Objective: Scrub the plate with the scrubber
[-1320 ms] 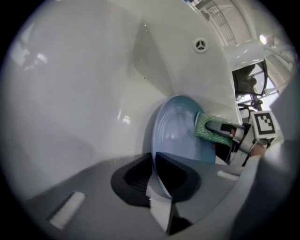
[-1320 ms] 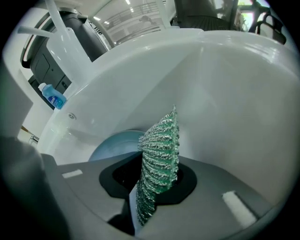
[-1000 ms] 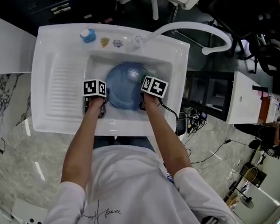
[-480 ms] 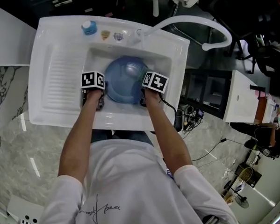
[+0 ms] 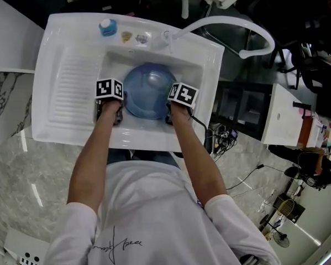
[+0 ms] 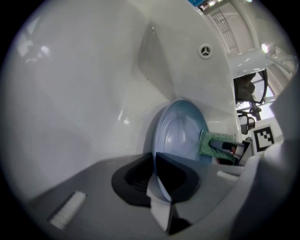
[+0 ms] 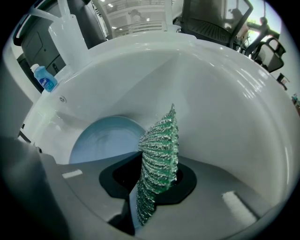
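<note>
Plate (image 5: 148, 91) – pale blue – lies in the sink (image 5: 63, 90) basin, the only thing there besides the tools; a small bottle (image 5: 107, 27) stands on the back ledge. Left gripper view: the left gripper (image 6: 157, 180) pinches the plate's rim, its jaws having just been closing on it. Right gripper view: the right gripper (image 7: 154, 187) clamps the green scrubber (image 7: 160, 154) beside the plate. Scrubbing looks barely begun – no suds show.
</note>
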A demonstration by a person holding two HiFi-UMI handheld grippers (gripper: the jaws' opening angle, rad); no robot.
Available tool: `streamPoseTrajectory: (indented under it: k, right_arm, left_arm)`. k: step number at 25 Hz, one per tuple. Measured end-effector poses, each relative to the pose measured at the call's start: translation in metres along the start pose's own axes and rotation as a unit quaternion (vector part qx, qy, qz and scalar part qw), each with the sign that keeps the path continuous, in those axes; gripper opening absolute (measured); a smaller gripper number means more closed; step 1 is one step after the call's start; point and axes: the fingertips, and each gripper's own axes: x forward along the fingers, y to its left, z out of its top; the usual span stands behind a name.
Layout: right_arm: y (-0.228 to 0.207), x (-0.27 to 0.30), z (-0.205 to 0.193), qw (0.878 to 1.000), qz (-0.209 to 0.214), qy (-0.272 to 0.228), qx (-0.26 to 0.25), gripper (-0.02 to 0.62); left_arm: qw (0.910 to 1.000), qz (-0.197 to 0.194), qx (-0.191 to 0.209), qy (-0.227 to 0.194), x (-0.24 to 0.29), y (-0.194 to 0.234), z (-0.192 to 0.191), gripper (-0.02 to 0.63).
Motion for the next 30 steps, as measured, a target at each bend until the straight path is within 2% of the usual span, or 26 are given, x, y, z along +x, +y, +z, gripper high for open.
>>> streamPoseTrajectory:
  k: [10, 24, 30]
  right_arm:
    - [-0.005, -0.001, -0.016, 0.999, -0.007, 0.049, 0.019, 0.069]
    - [-0.004, -0.006, -0.039, 0.994, -0.003, 0.111, -0.005, 0.067]
    - [-0.003, -0.008, -0.051, 0.991, 0.0, 0.136, -0.008, 0.066]
  left_arm:
    - [1.0, 0.002, -0.001, -0.002, 0.001, -0.001, 0.001, 0.075]
    - [1.0, 0.004, 0.002, -0.004, 0.0, -0.001, 0.001, 0.075]
    - [0.9996, 0.014, 0.022, -0.008, 0.0, -0.001, 0.003, 0.078]
